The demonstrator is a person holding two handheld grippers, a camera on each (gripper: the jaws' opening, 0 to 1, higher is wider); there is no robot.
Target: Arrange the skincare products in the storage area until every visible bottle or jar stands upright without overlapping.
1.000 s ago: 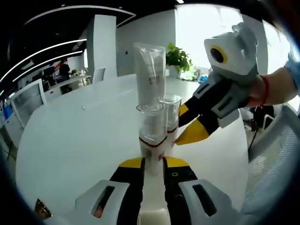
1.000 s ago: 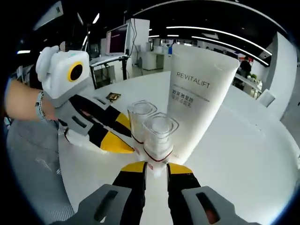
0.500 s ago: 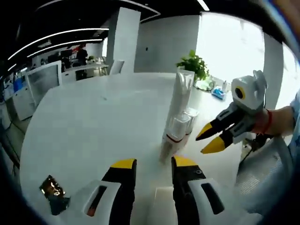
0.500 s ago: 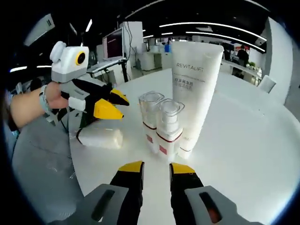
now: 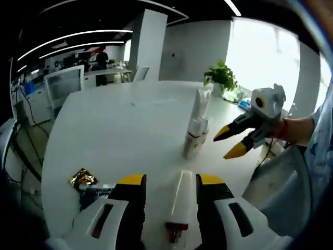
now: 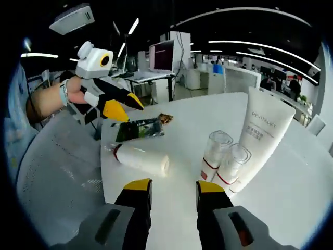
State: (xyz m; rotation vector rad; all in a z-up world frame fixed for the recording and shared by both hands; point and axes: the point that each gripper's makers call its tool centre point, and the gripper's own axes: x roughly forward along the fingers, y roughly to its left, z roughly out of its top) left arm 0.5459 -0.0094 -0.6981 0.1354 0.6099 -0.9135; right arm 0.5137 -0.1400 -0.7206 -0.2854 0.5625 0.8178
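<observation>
Both tongs, left (image 5: 165, 180) & right (image 6: 170, 184), released. Risk: lying bottle (image 6: 140, 158), lower left, rolled off worktop (image 6: 291, 177) edge; standing trio (image 6: 229, 161) toppled if nudged.

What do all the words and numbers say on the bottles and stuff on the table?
"REVITALIFT": printed across the tall white tube, seen in the right gripper view.
Smaller lines under that word on the tube: too small to read.
Red-banded labels on the two clear-capped bottles: too blurred to read.
Dark flat packet by the lying white bottle: no readable text.
</observation>
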